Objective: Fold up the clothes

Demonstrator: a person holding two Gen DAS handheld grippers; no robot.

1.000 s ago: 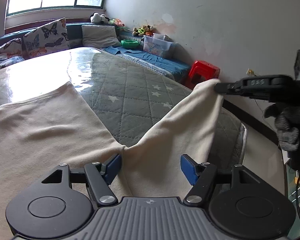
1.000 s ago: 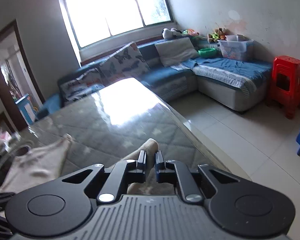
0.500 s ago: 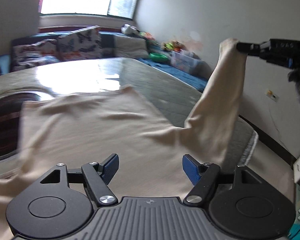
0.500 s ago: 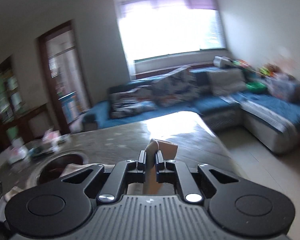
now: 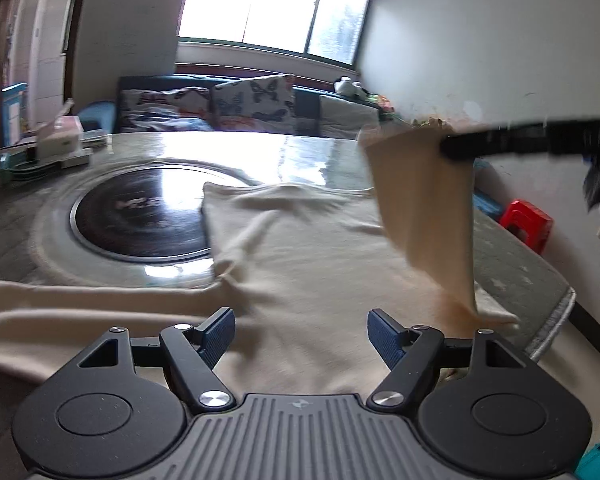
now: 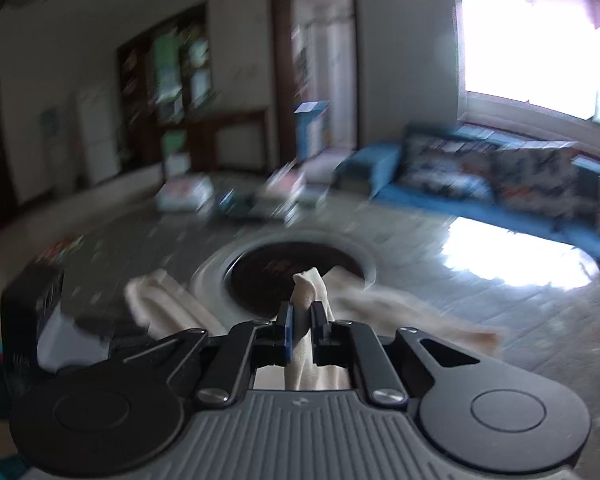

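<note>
A cream garment [image 5: 308, 256] lies spread on the quilted grey table [image 5: 516, 264]. My left gripper [image 5: 301, 330] is open and empty, low over the garment's near part. My right gripper [image 6: 301, 322] is shut on the end of a cream sleeve [image 6: 306, 280]. In the left wrist view the right gripper [image 5: 500, 145] holds that sleeve [image 5: 424, 208] lifted high at the right, and the cloth hangs down to the table. The other sleeve [image 5: 80, 296] lies flat at the left.
A round dark hotplate [image 5: 140, 212] is set in the table, partly under the garment. Boxes and papers [image 5: 56, 144] sit at the far left edge. A blue sofa with cushions [image 5: 236, 108] and a red stool [image 5: 528, 224] stand beyond the table.
My right gripper has lifted the sleeve and swung it leftward over the garment. Both views have turned left, so the hotplate now shows. The left gripper stayed open.
</note>
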